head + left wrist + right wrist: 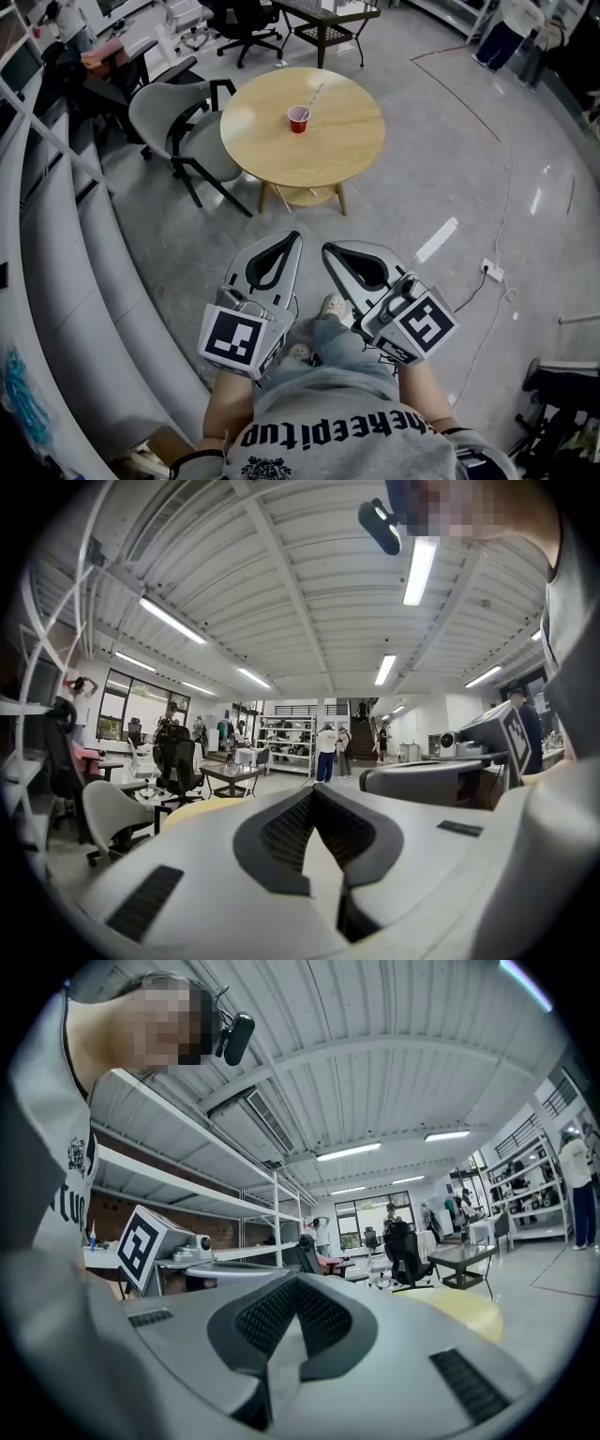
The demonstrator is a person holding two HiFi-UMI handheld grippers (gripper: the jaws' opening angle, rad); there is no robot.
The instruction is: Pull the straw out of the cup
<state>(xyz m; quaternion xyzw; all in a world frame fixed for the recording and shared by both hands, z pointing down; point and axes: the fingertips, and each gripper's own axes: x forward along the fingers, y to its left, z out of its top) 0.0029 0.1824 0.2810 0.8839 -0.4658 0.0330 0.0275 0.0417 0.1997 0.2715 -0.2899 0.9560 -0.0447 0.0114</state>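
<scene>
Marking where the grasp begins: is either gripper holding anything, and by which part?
Nothing is held: left gripper and right gripper are shut, empty; the straw stands in the red cup on the table, apart from both.

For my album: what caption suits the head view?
Left gripper and right gripper, jaws shut, held short of a round table bearing a red cup with a straw.

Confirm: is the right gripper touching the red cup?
Apart. The head view shows the right gripper above the person's legs, with a stretch of floor between it and the red cup on the round table.
</scene>
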